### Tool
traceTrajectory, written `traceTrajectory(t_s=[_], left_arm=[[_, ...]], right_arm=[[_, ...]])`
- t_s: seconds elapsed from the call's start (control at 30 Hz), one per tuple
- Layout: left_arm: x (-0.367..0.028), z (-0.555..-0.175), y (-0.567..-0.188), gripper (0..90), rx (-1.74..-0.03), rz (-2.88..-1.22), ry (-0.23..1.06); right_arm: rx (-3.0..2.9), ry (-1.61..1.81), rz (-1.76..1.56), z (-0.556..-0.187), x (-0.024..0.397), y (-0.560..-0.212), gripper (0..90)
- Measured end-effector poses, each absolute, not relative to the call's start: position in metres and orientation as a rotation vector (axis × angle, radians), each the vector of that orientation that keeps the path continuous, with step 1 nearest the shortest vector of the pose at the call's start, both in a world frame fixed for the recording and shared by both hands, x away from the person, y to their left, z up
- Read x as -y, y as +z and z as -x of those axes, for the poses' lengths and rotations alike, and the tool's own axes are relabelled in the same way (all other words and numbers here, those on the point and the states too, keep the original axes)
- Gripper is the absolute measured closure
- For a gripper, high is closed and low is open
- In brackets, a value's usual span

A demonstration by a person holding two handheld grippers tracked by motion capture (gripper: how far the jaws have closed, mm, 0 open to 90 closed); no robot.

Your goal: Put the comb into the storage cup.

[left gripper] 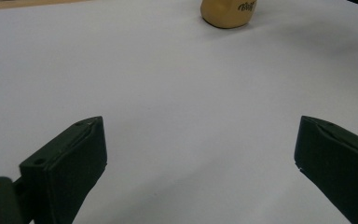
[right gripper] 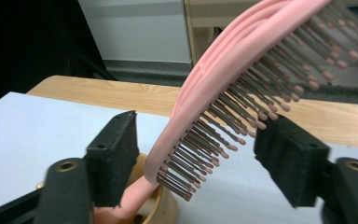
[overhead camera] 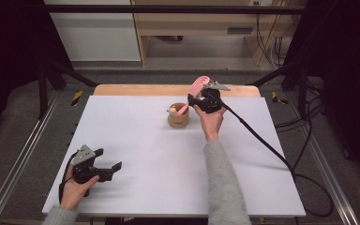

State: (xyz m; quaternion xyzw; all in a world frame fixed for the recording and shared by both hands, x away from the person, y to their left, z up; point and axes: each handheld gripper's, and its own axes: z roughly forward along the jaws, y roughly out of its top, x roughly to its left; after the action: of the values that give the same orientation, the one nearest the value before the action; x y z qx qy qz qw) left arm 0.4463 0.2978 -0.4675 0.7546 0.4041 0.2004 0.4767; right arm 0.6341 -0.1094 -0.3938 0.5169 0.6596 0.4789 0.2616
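Note:
A pink hairbrush (overhead camera: 198, 86) stands handle-down in a tan wooden cup (overhead camera: 178, 117) at the back middle of the white table (overhead camera: 145, 168). It leans right, its head above the rim. My right gripper (overhead camera: 193, 99) is open around the brush. In the right gripper view the brush (right gripper: 223, 70) slants between the jaws. Its back is a little off the left pad (right gripper: 121, 149) and its bristles reach toward the right pad (right gripper: 284, 158). The cup (right gripper: 168, 205) sits below. My left gripper (overhead camera: 110, 158) rests open at the front left, holding nothing (left gripper: 200, 123).
The cup (left gripper: 228, 14) shows far ahead in the left gripper view. A small pale object (overhead camera: 172, 110) also pokes out of the cup. The right gripper's cable (overhead camera: 272, 150) trails across the table's right side. A bare wooden strip (overhead camera: 136, 89) runs along the back edge.

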Motion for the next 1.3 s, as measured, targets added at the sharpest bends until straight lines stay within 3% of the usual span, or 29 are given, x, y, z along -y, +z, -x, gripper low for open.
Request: traceTrajectory(t_s=[0.3,0.57,1.3], left_arm=[[-0.298,-0.446,-0.467,2.3,-0.986,-1.842,0.49],[-0.297,-0.446,-0.467,2.3,-0.988,-1.843,0.491],[-0.296,-0.446,-0.468,2.2,-0.978,-1.848,0.488]], right_arm=[[-1.822,1.272,-1.34,-0.624,0.117,-0.382,9.9],[-1.851,1.288,-1.296,-0.609,0.13,-0.375,0.6],[-1.987,1.403,-1.098,-0.553,0.157,-0.37,0.2]])
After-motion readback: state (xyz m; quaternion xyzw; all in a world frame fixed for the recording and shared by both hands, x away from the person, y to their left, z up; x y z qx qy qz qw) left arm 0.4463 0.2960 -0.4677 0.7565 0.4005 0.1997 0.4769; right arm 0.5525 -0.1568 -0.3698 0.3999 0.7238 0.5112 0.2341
